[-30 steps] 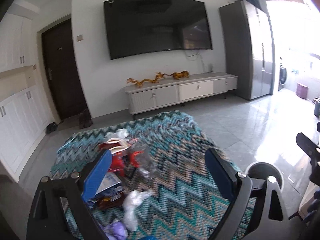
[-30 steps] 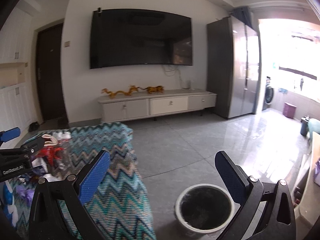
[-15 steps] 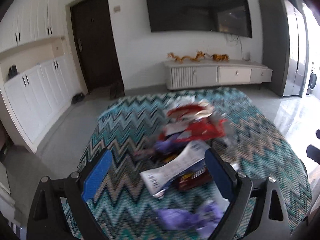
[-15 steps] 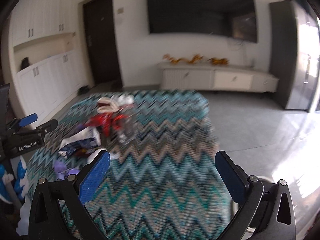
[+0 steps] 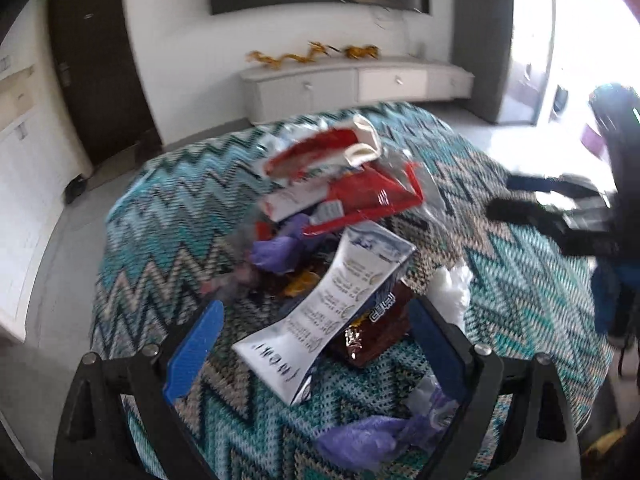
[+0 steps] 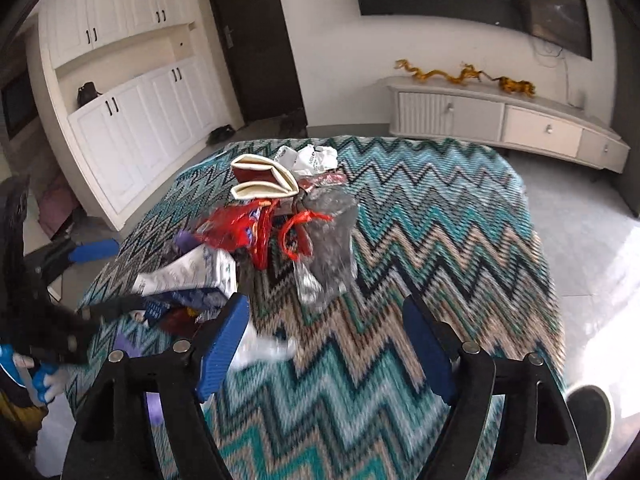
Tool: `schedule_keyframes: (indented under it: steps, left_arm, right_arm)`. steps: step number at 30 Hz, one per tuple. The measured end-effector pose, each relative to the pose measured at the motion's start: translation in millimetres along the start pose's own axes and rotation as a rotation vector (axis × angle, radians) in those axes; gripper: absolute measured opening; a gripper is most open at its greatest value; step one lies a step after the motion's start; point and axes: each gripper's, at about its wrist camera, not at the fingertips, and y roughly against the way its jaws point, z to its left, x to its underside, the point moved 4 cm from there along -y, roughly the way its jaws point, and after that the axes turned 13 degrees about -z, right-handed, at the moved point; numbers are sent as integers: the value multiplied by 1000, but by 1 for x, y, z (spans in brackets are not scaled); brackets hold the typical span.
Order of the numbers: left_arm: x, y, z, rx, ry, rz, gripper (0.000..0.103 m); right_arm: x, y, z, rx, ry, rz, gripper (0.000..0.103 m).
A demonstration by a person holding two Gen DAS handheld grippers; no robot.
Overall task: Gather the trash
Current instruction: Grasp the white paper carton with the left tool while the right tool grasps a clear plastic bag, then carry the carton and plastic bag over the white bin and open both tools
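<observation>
While both grippers tilt down over the zigzag-patterned teal tablecloth, the trash pile of red wrappers, purple bits and clear plastic sits mid-table. Left gripper: jaws wide apart, straddling the white printed snack bag, not pressing it. Right gripper: jaws have just been closing, still apart, only cloth between them.

Between my left gripper's blue pads I see a white wrapper with black print over a dark red packet, red wrappers beyond, purple gloves nearer, all on a teal, black and beige zigzag cloth.
</observation>
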Motion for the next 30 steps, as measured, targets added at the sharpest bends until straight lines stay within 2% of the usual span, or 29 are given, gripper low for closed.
schedule_keyframes:
  steps: [4,8,10,12,13,15,16,22,30]
  left_arm:
    - [4,-19,0,25,-39,34,93]
    - [6,-30,6,55,-28,58,89]
    - [8,-36,6,80,-12,79,71]
    - [14,-43,4,105,2,108,60]
    - [16,-44,3,105,0,115,51]
    - [19,-45,1,109,7,124,42]
    - [19,-44,1,112,13,120,40]
    - [11,-21,-1,80,10,67,36]
    - [-6,22,-5,76,39,-7,36]
  right_arm:
    - [-8,-31,-4,-18,-12,15,78]
    - [-18,-59,-11,-32,-31,27,64]
    - [-18,-74,-16,-43,-49,49,61]
    - [-16,-85,-19,-52,-60,71,53]
    - [-14,-89,-18,-55,-62,80,45]
    - [-10,-95,-18,-81,-79,100,22]
    - [-9,-95,-18,-91,-86,97,7]
    - [-16,-65,-16,-103,-91,19,2]
    - [-32,18,-18,-92,-88,-106,1]
